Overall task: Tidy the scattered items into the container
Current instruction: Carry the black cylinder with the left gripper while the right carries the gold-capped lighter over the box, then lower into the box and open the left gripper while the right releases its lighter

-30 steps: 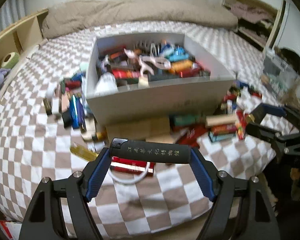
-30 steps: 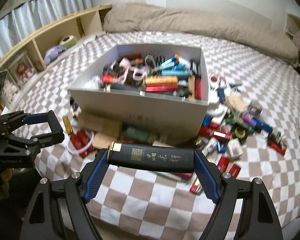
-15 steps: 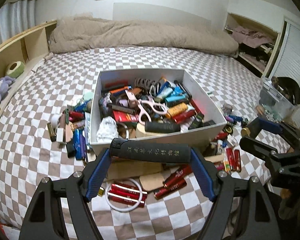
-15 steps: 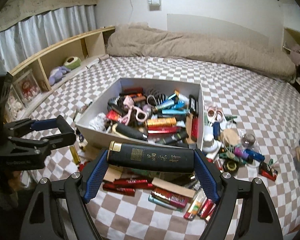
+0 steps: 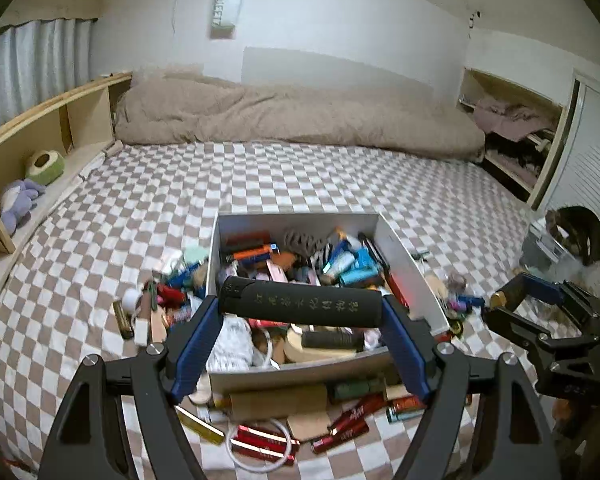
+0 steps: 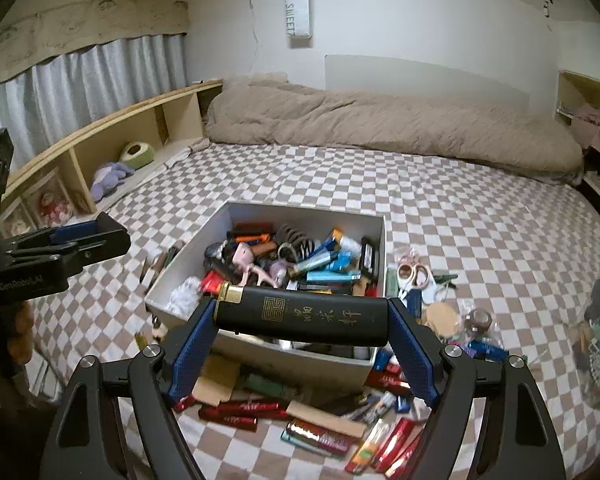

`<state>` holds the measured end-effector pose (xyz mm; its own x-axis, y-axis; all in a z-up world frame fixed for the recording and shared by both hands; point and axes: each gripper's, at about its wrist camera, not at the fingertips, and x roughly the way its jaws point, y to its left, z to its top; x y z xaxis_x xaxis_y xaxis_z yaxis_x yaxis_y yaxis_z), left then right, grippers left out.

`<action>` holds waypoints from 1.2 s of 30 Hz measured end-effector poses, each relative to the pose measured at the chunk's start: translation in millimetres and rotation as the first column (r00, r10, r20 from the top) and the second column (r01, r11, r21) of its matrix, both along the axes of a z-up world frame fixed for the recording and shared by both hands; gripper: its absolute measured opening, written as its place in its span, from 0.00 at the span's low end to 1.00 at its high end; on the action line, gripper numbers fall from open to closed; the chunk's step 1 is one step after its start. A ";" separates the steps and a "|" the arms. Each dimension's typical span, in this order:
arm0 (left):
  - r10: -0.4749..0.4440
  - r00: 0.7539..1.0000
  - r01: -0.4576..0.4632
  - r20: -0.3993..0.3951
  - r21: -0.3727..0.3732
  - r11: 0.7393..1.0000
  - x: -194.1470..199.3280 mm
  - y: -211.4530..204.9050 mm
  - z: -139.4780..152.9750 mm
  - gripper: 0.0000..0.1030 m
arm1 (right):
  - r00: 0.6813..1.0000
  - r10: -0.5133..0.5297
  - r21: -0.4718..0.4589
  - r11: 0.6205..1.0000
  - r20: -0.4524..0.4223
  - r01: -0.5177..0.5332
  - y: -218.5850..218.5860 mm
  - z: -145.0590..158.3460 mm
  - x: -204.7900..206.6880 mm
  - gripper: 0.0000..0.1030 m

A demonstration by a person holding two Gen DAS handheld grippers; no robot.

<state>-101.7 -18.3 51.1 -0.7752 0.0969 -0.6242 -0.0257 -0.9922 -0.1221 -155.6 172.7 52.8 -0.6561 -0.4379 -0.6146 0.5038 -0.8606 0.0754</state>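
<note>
We saw the white box (image 5: 404, 252) standing open at the top, but it was filled almost to the rim with small things, so little room was left inside. Loose lighters and packets (image 6: 320, 436) crowded the checkered bed cover (image 5: 300, 176) in front of the box and at both sides (the near side was the worst). Behind the box the cover lay bare up to the beige duvet (image 6: 380, 128).
</note>
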 end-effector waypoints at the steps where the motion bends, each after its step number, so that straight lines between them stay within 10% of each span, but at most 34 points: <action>1: 0.005 1.000 -0.005 -0.005 -0.004 1.000 -5.3 -0.6 2.2 0.77 | 1.000 -0.005 -0.005 1.000 -0.004 0.005 0.1 3.5 -5.6 0.81; 13: 0.027 1.000 -0.027 0.016 0.043 0.999 -80.6 -14.8 -10.1 0.77 | 0.998 -0.059 -0.066 0.996 0.012 0.060 -8.0 8.5 -68.5 0.81; 36: 0.105 0.960 -0.105 0.260 -0.015 0.994 -229.8 -35.4 -128.2 0.77 | 0.978 -0.033 -0.028 0.999 0.204 0.040 -52.0 -65.8 -172.0 0.81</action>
<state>-331.5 -53.7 -77.2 -0.5923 0.0229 -0.8054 0.1111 -0.9877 -0.1098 -327.6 120.7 -13.0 -0.5349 -0.4376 -0.7227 0.4435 -0.8735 0.2007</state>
